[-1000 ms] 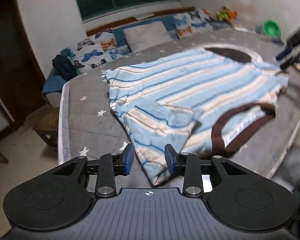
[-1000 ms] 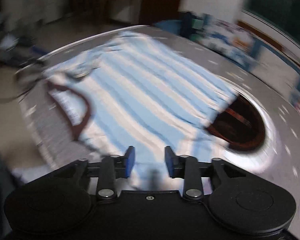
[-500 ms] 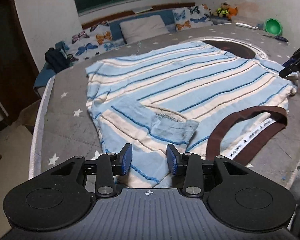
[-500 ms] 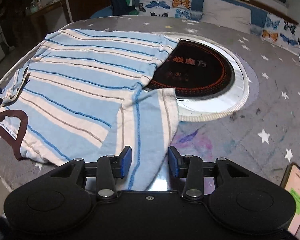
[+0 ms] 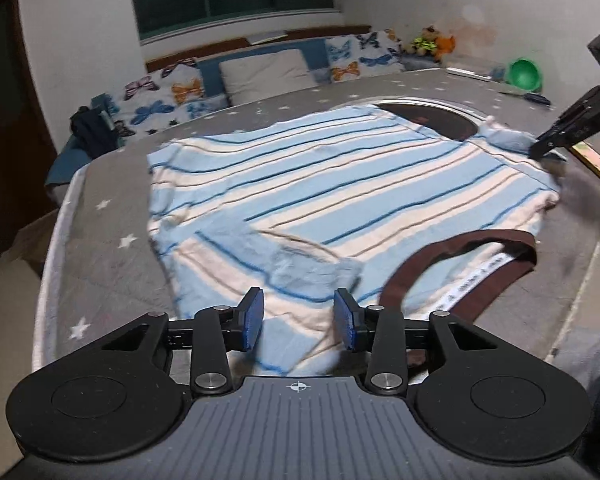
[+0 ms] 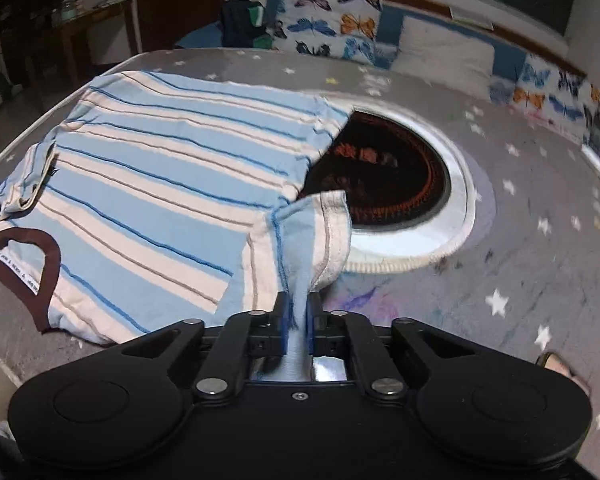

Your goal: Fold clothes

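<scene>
A blue, white and brown striped T-shirt (image 5: 332, 184) with a dark brown collar (image 5: 460, 264) lies spread on a grey star-patterned table (image 5: 100, 264). My left gripper (image 5: 298, 318) is open, its blue pads either side of the shirt's near sleeve edge, which lies between them. My right gripper (image 6: 297, 316) is shut on the other sleeve (image 6: 312, 232) and lifts it a little; it also shows in the left wrist view (image 5: 540, 152) at the shirt's far right corner. The shirt (image 6: 160, 184) spreads to the left in the right wrist view.
A round dark hotplate with a white rim (image 6: 396, 184) sits in the table's middle, partly under the shirt. A phone (image 5: 596, 164) lies at the right edge. A green bowl (image 5: 524, 74) stands far right. Butterfly cushions (image 5: 172, 96) and a dark bag (image 5: 92, 132) line the bench behind.
My right gripper closed on the sleeve, which was lying flat between its open pads half a second ago, and raised it. My left gripper stayed open at the near sleeve.
</scene>
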`<state>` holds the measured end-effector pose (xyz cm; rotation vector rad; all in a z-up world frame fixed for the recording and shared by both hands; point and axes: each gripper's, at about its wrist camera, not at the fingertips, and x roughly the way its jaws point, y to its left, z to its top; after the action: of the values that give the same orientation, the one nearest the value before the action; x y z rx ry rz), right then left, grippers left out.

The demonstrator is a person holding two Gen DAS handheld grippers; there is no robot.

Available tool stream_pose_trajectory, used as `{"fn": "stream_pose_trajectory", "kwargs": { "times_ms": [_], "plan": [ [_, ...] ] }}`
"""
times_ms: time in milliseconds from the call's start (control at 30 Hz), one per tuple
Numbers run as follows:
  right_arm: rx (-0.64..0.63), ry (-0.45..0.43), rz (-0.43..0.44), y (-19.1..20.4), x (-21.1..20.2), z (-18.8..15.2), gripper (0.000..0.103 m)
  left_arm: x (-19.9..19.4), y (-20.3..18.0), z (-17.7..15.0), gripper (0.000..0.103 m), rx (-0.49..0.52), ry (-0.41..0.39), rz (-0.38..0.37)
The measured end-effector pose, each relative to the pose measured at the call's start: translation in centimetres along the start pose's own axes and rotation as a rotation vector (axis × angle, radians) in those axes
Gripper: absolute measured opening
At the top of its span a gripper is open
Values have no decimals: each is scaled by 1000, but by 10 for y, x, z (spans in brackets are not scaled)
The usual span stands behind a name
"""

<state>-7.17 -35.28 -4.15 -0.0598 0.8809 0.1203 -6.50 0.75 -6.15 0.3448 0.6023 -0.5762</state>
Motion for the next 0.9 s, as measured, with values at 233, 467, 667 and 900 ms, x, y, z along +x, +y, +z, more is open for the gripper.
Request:
{"fn": "stream_pose_trajectory", "kwargs": {
  "times_ms": [233,467,667,900],
  "plan": [
    [106,25,-5,-17,1,-9,35,22,-3,0,14,-19,33,1],
    [169,51,23,-26,4,-22,37,6,21,2,5,-147,-19,130],
    [158,42,33,-21,5,-22,18,-27,69,-16,4,-359,-55,300],
    [61,-88,62,6,-21,4,8,-56,100,-33,4,-534,-103,363]
  ]
}}
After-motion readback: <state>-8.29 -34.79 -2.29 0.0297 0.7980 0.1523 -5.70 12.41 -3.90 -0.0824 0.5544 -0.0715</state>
